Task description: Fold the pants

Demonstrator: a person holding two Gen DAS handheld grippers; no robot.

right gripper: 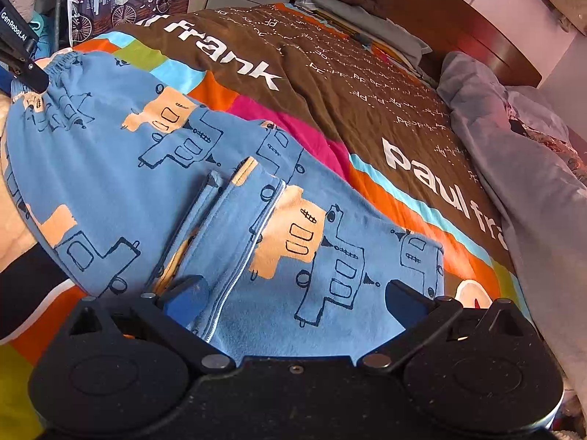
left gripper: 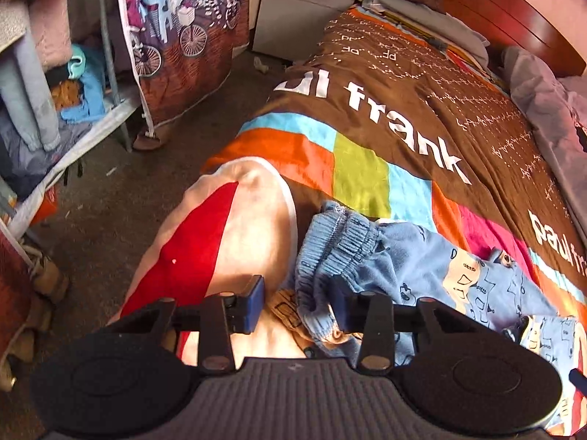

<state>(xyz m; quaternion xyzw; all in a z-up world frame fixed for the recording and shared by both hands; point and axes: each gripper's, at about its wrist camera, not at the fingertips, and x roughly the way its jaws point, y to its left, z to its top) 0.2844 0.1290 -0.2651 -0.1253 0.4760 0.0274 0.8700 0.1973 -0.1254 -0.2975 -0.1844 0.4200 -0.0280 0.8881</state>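
Blue children's pants [right gripper: 128, 183] printed with trucks lie across the bedspread [right gripper: 330, 84], folded over so the legs point toward the right wrist camera. In the left wrist view their ribbed waistband [left gripper: 341, 234] is bunched at the bed's corner. My left gripper [left gripper: 297, 295] has its jaws partly apart around that bunch. The cloth drapes over the right finger, while the left pad [left gripper: 255, 302] stands clear of it. The same gripper [right gripper: 29, 69] shows at the waistband in the right wrist view. My right gripper [right gripper: 293, 297] is wide open, with flat leg fabric lying between its fingers.
The bed's edge and corner drop to a brown carpet [left gripper: 110, 220] on the left. A shelf rack [left gripper: 55, 91] with clothes, a bicycle-print cloth [left gripper: 183, 36] and a white nightstand [left gripper: 293, 11] stand beyond. A grey blanket [right gripper: 513, 183] lies along the bed's right side by the wooden headboard [right gripper: 477, 25].
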